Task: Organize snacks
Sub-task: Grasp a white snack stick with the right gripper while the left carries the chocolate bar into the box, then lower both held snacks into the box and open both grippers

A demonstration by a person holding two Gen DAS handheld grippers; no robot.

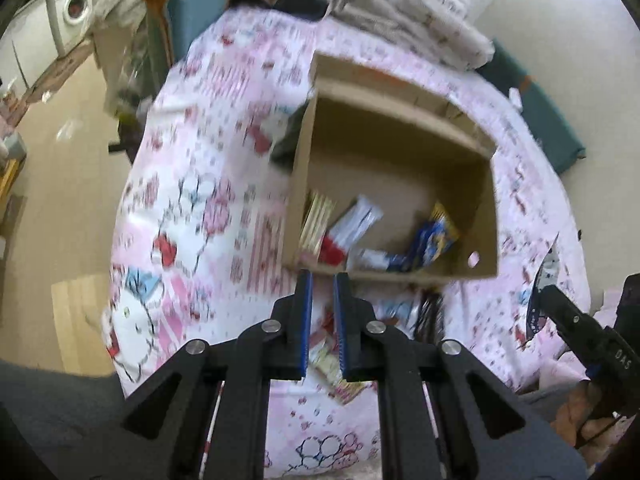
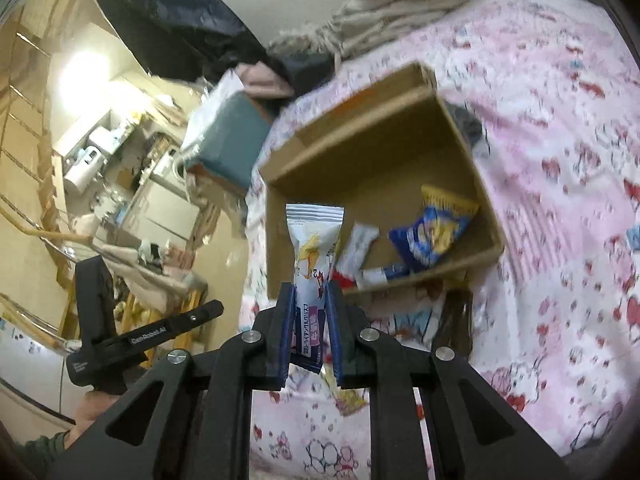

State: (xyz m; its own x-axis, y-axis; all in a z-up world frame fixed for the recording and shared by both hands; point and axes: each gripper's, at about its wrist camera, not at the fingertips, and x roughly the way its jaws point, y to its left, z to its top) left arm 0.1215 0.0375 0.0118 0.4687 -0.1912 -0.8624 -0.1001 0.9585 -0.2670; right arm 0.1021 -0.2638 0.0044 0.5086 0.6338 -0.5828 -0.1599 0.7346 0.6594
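An open cardboard box (image 1: 400, 148) (image 2: 372, 160) lies on a pink patterned bedspread and holds several snack packs, among them a blue and yellow bag (image 1: 436, 236) (image 2: 436, 228) and a white and red pack (image 1: 348, 232) (image 2: 356, 252). My right gripper (image 2: 311, 292) is shut on a white and purple snack packet (image 2: 314, 256), held just before the box's near wall. My left gripper (image 1: 322, 280) has its jaws close together with nothing between them, above loose snacks (image 1: 332, 360) on the bedspread near the box's front edge.
A dark snack pack (image 1: 430, 312) (image 2: 456, 320) lies on the bedspread (image 1: 200, 184) before the box. Crumpled bedding (image 1: 420, 12) and a teal cushion (image 1: 536, 116) lie behind the box. The floor (image 1: 60, 184) and a washing machine (image 1: 74, 12) are to the left.
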